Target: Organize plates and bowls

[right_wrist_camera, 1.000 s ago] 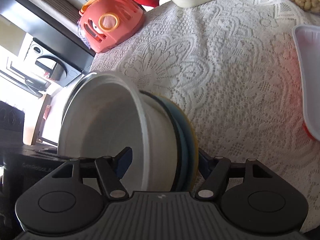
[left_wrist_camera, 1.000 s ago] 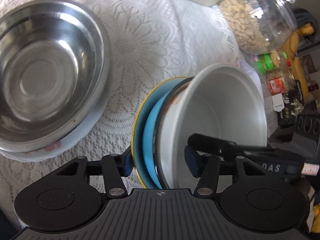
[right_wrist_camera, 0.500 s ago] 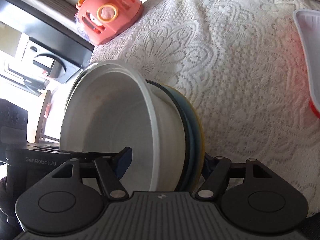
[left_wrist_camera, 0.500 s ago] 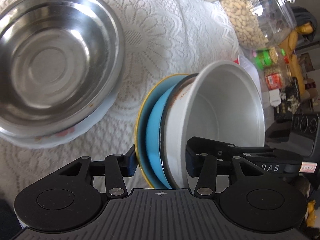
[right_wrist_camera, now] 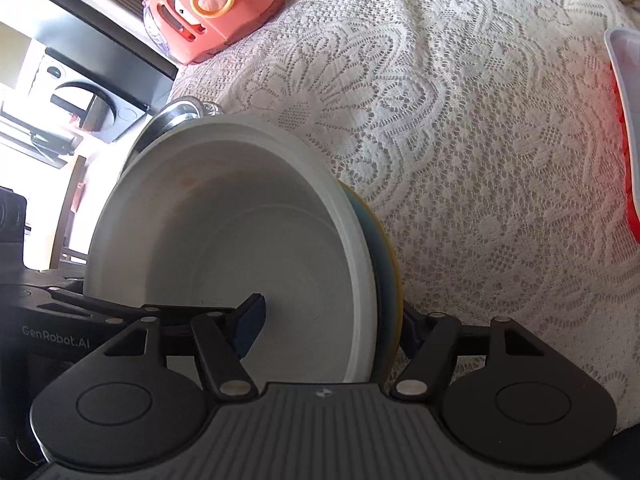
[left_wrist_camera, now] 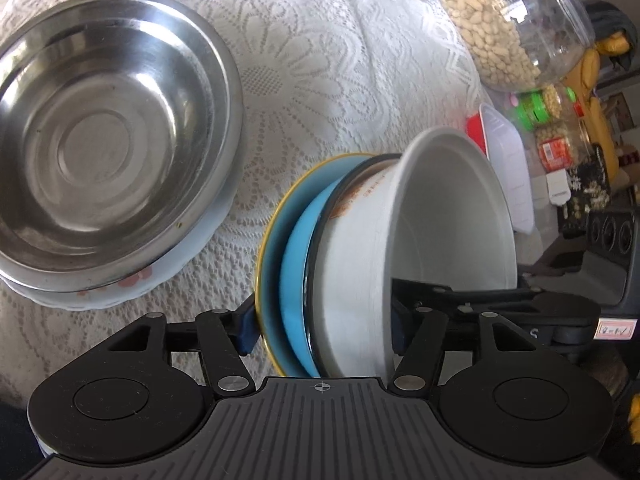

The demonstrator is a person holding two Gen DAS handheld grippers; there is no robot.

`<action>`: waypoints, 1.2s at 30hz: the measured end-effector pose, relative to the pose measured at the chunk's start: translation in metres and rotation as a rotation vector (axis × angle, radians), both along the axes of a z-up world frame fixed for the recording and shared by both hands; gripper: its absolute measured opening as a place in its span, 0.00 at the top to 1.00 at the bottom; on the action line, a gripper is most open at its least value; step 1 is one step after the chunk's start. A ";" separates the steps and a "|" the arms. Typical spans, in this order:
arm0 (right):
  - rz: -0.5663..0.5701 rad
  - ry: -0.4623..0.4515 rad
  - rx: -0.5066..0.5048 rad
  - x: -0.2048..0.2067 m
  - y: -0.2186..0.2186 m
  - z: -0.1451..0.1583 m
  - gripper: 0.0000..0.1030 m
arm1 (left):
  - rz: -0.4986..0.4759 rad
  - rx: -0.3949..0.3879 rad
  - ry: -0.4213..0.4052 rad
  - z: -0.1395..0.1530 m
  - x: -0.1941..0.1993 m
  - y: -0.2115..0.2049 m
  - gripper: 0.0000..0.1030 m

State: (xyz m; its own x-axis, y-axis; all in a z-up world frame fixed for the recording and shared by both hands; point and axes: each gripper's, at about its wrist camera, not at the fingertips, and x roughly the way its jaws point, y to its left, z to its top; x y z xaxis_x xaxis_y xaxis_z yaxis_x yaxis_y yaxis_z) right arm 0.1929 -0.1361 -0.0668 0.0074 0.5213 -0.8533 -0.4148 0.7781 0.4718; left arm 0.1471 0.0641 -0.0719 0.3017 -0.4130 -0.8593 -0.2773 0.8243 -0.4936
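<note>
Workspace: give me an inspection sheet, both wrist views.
Surface: white lace tablecloth.
Job's things: white bowl nested on blue plate and yellow-rimmed plate, held on edge; steel bowl on floral plate.
Clutter: peanut jar, red-lidded container, pink plastic item.
Grippers: left hand-held gripper and right hand-held gripper both clamp the stack.
Cables: nothing seen.
Surroundings: dark cabinet.
</note>
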 end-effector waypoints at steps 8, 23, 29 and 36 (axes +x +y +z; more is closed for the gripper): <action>0.002 0.015 0.032 0.001 -0.004 -0.005 0.38 | 0.008 0.015 0.000 -0.001 0.000 -0.002 0.37; 0.020 0.005 0.023 0.005 0.004 0.000 0.38 | 0.016 0.009 0.015 0.000 0.002 -0.002 0.35; 0.026 0.056 0.021 0.006 0.002 -0.007 0.41 | 0.016 0.016 0.022 0.000 0.003 -0.003 0.35; 0.002 0.081 0.002 0.006 0.002 -0.007 0.41 | 0.025 0.025 0.025 0.001 0.003 -0.006 0.35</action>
State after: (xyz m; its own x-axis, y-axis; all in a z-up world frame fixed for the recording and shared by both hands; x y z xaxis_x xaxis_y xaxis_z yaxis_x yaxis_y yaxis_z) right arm 0.1993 -0.1340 -0.0735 -0.0628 0.5233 -0.8499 -0.3764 0.7762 0.5058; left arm 0.1501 0.0581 -0.0711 0.2902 -0.3841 -0.8765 -0.3095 0.8290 -0.4658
